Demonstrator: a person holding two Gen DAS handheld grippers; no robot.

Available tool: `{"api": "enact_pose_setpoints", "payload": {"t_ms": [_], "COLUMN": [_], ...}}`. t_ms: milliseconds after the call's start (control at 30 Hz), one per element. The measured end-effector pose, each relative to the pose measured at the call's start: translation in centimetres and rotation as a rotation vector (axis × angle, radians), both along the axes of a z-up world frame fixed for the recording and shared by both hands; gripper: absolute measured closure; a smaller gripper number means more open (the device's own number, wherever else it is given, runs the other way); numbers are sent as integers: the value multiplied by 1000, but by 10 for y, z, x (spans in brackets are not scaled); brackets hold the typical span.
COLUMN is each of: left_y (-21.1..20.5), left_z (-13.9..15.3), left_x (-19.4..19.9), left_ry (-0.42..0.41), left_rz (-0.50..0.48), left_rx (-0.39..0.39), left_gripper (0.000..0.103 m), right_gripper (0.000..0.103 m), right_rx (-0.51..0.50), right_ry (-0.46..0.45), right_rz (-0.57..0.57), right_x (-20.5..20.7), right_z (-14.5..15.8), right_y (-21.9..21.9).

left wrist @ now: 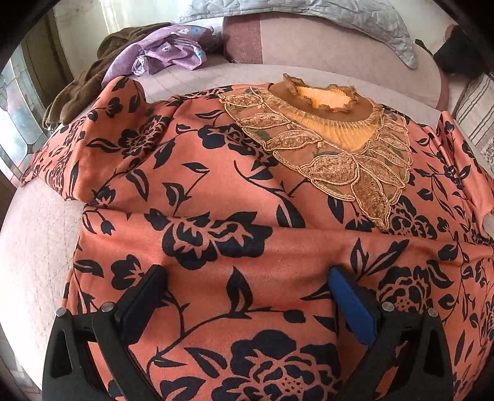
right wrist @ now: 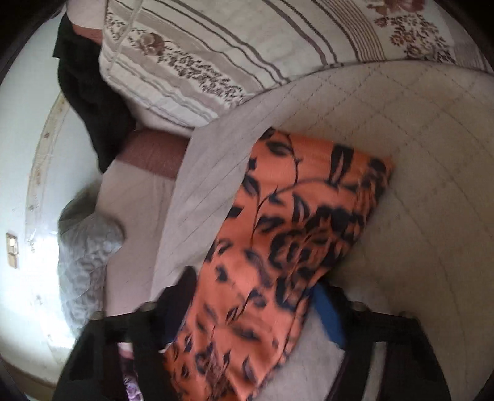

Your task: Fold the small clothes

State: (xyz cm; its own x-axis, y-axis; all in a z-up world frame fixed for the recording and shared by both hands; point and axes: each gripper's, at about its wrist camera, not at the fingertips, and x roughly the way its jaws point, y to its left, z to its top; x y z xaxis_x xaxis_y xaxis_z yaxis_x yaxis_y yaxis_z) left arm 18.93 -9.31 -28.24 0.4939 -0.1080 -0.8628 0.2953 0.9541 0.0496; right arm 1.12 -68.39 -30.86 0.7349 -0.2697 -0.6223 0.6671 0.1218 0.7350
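An orange garment with black flowers (left wrist: 216,200) lies spread flat on the bed, its gold lace collar (left wrist: 324,123) at the far side. My left gripper (left wrist: 247,277) hovers open just above the garment's near part, its fingers wide apart and pinching nothing. In the blurred right wrist view, one orange flowered sleeve (right wrist: 293,222) lies on the quilted bed cover (right wrist: 416,185). It runs between the fingers of my right gripper (right wrist: 253,293), whose jaws stand apart on either side of it. A fold of the cover lies along the sleeve's left edge.
A purple flowered cloth (left wrist: 166,52) and a brown garment (left wrist: 80,89) are heaped at the far left of the bed. A grey quilt (left wrist: 339,18) lies behind, and a striped pillow (right wrist: 216,46) and dark cloth (right wrist: 89,101) sit beyond the sleeve.
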Motion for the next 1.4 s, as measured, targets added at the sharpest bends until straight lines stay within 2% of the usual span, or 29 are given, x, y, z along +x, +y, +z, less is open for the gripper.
{"api": "enact_pose_setpoints", "payload": {"t_ms": [33,67,133,200,233,333,433,533,600,700,800,867,933,1000,1067,1100,1167,1200,1267,1333,1400], "left_y": [-1,-2,-3,-1,1,14,39,76,100,133,163,175,180,180,177,176,172,171,169,167,166], "left_z": [-2,-1,1,8,16,46,69,79,82,78,75,71,69,67,65,64,64,65,67,69,69], "left_x": [2,2,14,22,22,22,30,45,52,70,80,83,88,89,91,92,93,93,93,94,95], "left_ry": [0,7,33,28,-9,-148,-223,-245,-244,-222,-209,-198,-188,-188,-188,-184,-175,-177,-184,-183,-180], "left_rz": [-4,-12,-30,-29,-14,30,96,196,271,385,488,521,533,532,520,511,488,481,475,474,478], "left_rx": [1,6,21,30,39,63,68,74,87,106,105,111,109,121,137,138,127,125,122,115,112], "left_gripper": [0,0,0,0,0,0,0,0,0,0,0,0,0,0,0,0,0,0,0,0,0], "right_gripper": [72,86,93,94,95,95,95,95,95,95,95,91,90,75,18,14,14,14,14,14,14], "right_rx": [-12,-12,-4,-48,-93,-224,-318,-407,-445,-471,-525,-523,-472,-419,-348,-322,-288,-261,-193,-130,-78], "right_ry": [15,27,7,-20,-27,-42,-115,-184,-219,-253,-221,-173,-100,-27,34,33,36,44,-1,-88,-124], "right_rz": [-12,-18,-26,-22,-9,77,185,338,442,597,742,827,931,1016,1099,1118,1132,1147,1140,1076,981], "right_x": [2,3,-2,-7,-8,-2,10,33,52,85,126,154,182,199,210,208,198,196,188,172,165], "right_z": [-1,-4,-7,2,13,62,113,163,182,195,188,170,139,108,75,61,37,27,18,18,17], "right_y": [-2,-7,-8,0,8,37,79,147,197,276,353,398,445,483,518,525,532,528,513,492,461]}}
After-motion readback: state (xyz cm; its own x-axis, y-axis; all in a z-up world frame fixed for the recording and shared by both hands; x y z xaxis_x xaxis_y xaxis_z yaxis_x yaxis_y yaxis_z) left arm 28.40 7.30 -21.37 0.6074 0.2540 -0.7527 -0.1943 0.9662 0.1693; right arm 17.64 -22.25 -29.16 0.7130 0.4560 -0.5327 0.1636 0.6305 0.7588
